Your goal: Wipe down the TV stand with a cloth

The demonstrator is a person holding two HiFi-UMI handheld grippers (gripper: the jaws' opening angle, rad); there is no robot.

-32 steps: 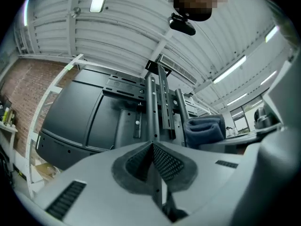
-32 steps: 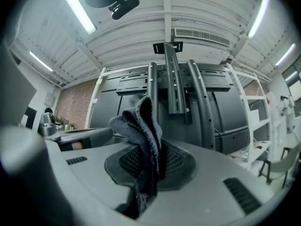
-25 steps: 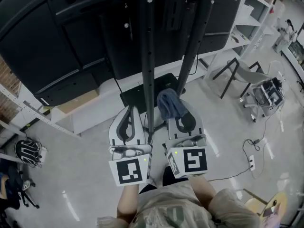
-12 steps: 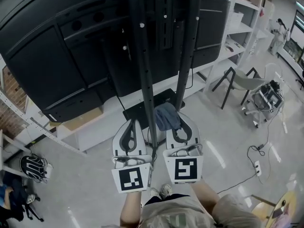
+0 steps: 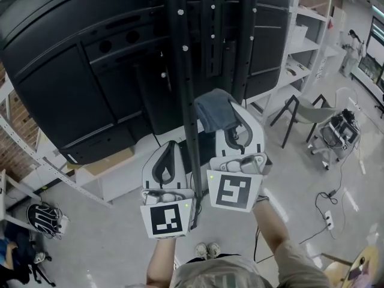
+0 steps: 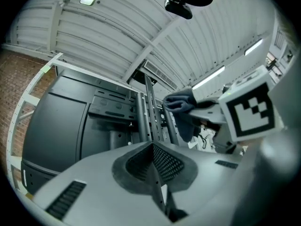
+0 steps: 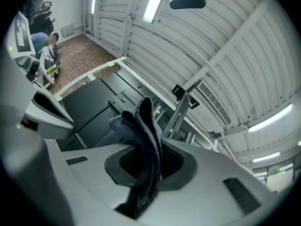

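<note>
The TV stand's two black upright posts (image 5: 182, 71) rise in front of me against the back of a large black TV (image 5: 66, 71). My right gripper (image 5: 234, 110) is shut on a blue-grey cloth (image 5: 215, 110), held up between the posts close to the right one. In the right gripper view the cloth (image 7: 143, 145) hangs pinched between the jaws, with a post (image 7: 181, 109) beyond. My left gripper (image 5: 168, 146) is lower, left of the left post, shut and empty. The left gripper view shows its jaws (image 6: 153, 147) pressed together and the cloth (image 6: 181, 105) to the right.
White shelving (image 5: 312, 35) stands at the right, with a chair (image 5: 306, 104) and a wheeled cart (image 5: 339, 125) on the floor. A power strip (image 5: 332, 219) and cables lie at lower right. A helmet (image 5: 43, 219) sits at lower left. A person (image 5: 349, 47) stands far right.
Both grippers have risen along the posts. The right one, still holding the cloth, has climbed higher than the left. The view has tilted up, so more of the TV back shows.
</note>
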